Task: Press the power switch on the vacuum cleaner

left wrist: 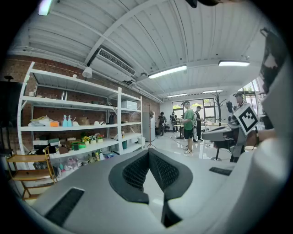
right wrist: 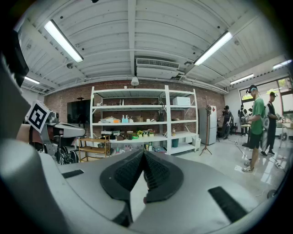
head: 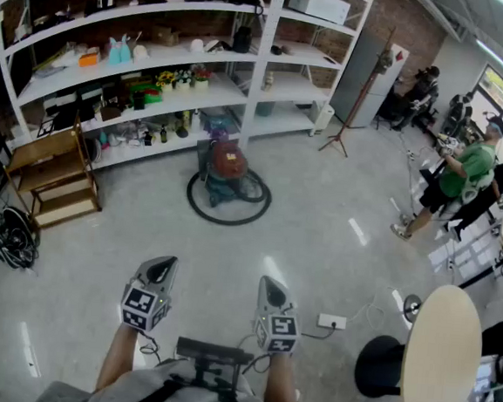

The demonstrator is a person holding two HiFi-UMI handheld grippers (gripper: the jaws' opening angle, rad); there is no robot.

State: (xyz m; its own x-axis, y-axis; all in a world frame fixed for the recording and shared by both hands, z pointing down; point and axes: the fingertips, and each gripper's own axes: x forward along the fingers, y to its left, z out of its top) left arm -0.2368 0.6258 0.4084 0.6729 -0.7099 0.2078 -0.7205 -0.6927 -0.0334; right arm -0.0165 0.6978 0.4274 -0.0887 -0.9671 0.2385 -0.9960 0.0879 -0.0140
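Grey floor (head: 229,255), white shelving (head: 159,56), red vacuum cleaner (head: 227,169) before it; L gripper (head: 166,263), R gripper (head: 269,283) fingers together.

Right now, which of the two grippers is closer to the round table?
Right. The right gripper is left of the round table, with a white power strip between them. The left gripper is farther left, beyond the right one.

One vacuum cleaner (head: 228,172), two claws (head: 165,262) (head: 267,281), one round table (head: 441,357)
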